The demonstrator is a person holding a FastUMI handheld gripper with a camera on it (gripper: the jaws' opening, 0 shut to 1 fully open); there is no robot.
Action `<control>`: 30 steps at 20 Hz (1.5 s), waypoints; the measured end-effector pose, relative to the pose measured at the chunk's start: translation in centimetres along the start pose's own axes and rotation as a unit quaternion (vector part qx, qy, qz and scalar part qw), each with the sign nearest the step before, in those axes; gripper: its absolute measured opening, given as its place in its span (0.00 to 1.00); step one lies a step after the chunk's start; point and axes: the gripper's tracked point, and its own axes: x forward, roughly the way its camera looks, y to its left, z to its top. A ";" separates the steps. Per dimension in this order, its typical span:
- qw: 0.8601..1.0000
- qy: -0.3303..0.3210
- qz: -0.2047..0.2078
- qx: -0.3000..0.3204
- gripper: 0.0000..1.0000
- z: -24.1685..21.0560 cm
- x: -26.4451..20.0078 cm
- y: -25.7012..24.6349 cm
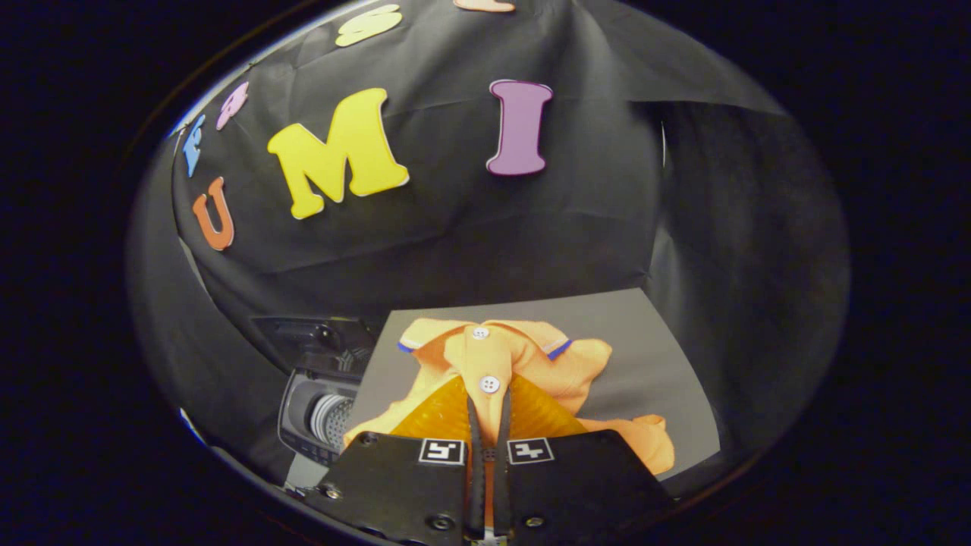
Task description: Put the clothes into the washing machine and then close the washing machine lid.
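Note:
An orange polo shirt (531, 356) with white buttons and a blue-trimmed collar lies crumpled on a grey table top (652, 341). My gripper (489, 398) is shut on the shirt's button placket, a narrow strip of cloth pinched between both fingers just below the lower button. To the left of the table, lower down, stands the washing machine (322, 417) with its lid (318, 341) raised and the ribbed drum showing inside the opening.
Black cloth walls enclose the booth behind and to both sides. The grey table's far edge runs just behind the shirt's collar; its right edge slants down toward me. The washer's opening sits close against the table's left edge.

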 end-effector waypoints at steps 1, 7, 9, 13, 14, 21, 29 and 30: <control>1.000 -0.005 0.006 -0.001 0.08 0.6 -0.7 1.1; 0.998 -0.041 0.047 -0.019 0.08 3.9 -4.4 8.2; 0.997 -0.051 0.059 -0.028 0.08 4.8 -5.3 10.7; 0.993 -0.060 0.094 -0.037 0.08 5.8 -6.8 16.4; 0.992 -0.063 0.102 -0.041 0.08 5.9 -7.2 17.7; 0.986 -0.056 0.144 -0.060 0.08 5.0 -7.5 26.5; 0.986 -0.030 0.153 -0.060 0.08 1.2 -5.9 34.4; 0.985 -0.026 0.158 -0.060 0.08 0.7 -5.5 35.5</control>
